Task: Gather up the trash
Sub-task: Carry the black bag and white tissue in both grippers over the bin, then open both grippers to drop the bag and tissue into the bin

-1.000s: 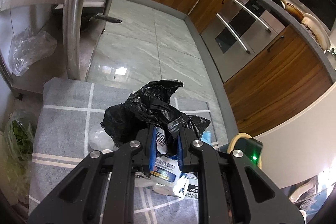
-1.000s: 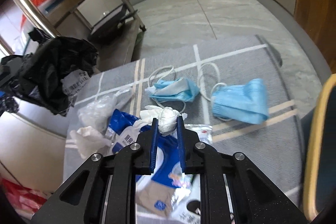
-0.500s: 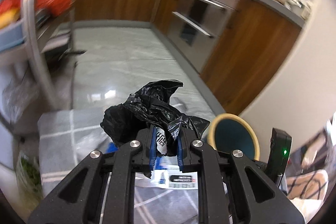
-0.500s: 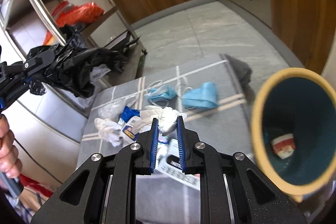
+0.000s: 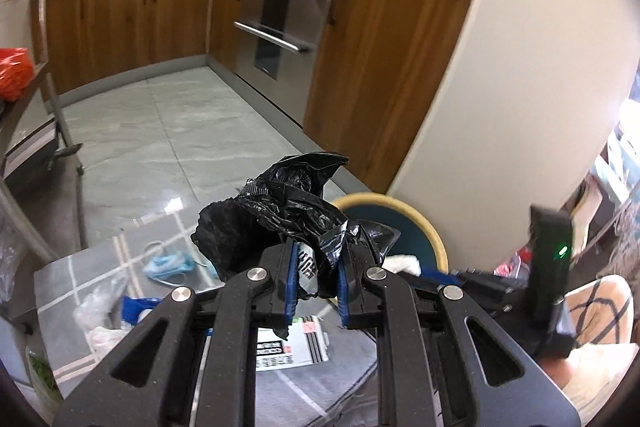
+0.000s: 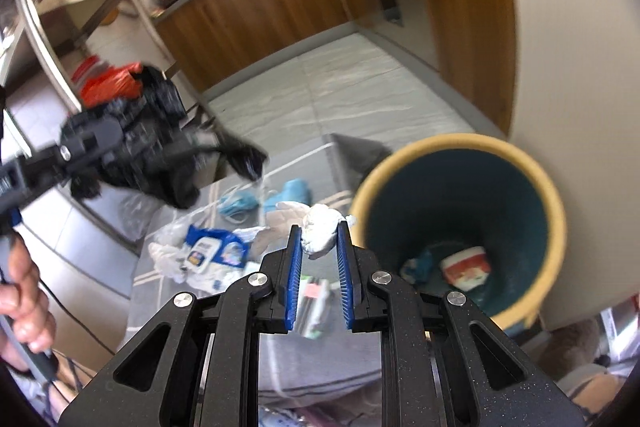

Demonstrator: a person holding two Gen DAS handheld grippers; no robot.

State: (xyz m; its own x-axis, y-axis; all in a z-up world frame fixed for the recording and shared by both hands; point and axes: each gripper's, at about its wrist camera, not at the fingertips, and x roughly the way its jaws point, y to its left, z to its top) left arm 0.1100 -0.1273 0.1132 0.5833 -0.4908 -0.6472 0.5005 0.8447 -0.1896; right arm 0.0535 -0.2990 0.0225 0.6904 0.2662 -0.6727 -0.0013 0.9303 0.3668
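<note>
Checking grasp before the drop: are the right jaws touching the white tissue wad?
Touching. In the right wrist view the right gripper has both blue pads pressed against the white tissue wad, which bulges between them, beside the bin.

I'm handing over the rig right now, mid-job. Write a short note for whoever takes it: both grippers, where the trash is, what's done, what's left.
Left gripper: shut on a crumpled black plastic bag, held in the air.
Right gripper: shut on a white tissue wad, beside the bin's rim.
Bin: open, on the floor by the grey mat; a red-and-white cup and a blue scrap already lie inside.
Left: drop both pieces in, then collect the blue face masks, the blue-and-white wipes pack, clear plastic and paper from the mat.
</note>
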